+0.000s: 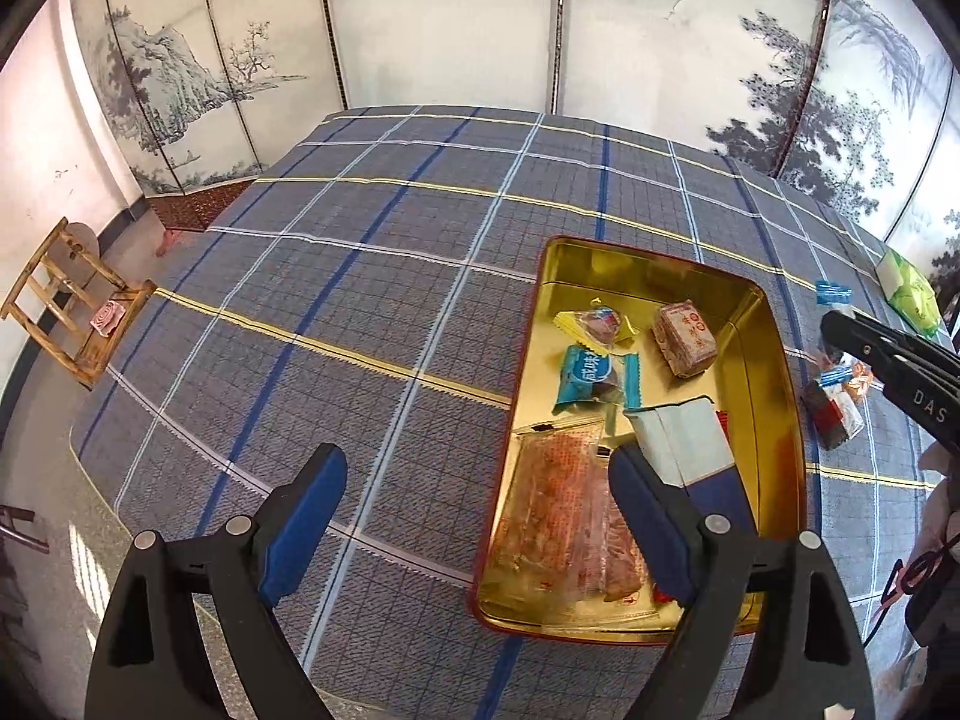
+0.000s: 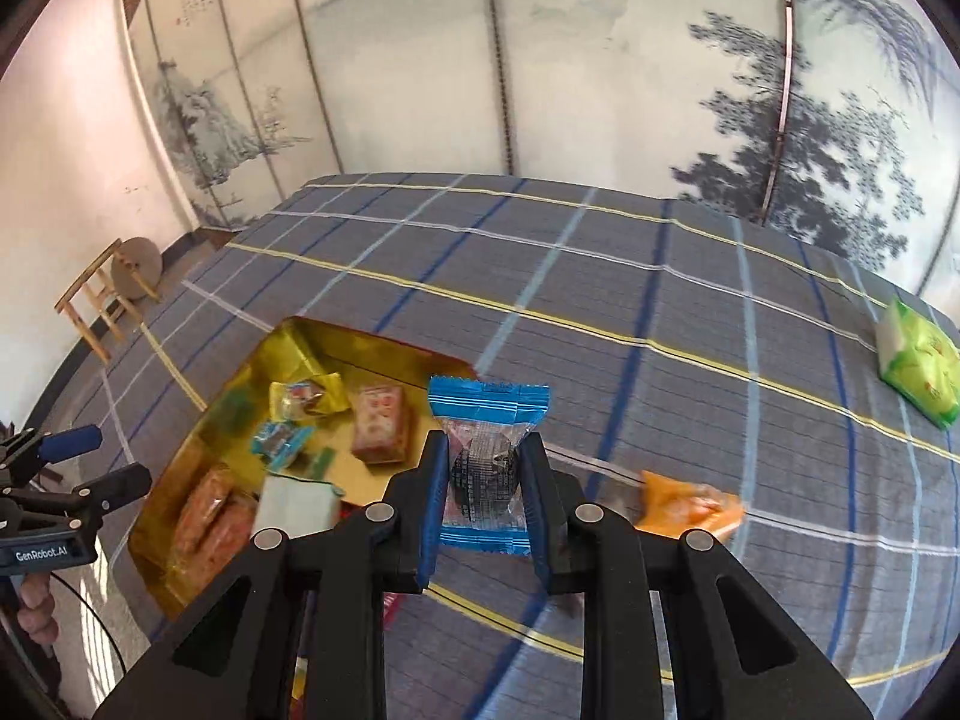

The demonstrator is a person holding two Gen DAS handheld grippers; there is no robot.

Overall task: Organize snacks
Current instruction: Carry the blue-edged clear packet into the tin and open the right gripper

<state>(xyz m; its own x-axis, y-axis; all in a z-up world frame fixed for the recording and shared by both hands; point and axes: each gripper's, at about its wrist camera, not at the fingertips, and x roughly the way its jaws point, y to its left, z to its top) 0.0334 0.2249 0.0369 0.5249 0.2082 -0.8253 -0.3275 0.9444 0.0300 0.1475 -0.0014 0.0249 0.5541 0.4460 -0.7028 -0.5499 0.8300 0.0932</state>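
My right gripper [image 2: 485,480] has its jaws closed on a blue-ended clear-wrapped snack with a dark round centre [image 2: 485,456], held off the surface over the grey plaid cloth [image 2: 660,330], just right of the gold rectangular tin tray with a red rim [image 2: 300,336]. In the left wrist view I see that same gripper come in from the right edge, past the tray's right wall.

My left gripper [image 1: 477,516] has its jaws spread wide with nothing between the pads; its left finger is over bare cloth and its right finger is over the near part of the tray.

Inside the tray I count a long clear packet of reddish-brown pieces [image 1: 558,528] at the near end, a pale blue and white box [image 1: 684,444] beside it, a blue-wrapped round sweet [image 1: 591,375], a yellow-wrapped sweet [image 1: 594,324] and a brown printed block [image 1: 684,339] farther back.

Outside the tray, on the cloth, an orange crinkled packet [image 2: 690,507] lies just right of my right gripper, a red, white and dark wrapped piece [image 1: 834,414] lies near the tray's right side, and a green and white pack [image 2: 918,366] lies well apart near the far right edge of the surface.
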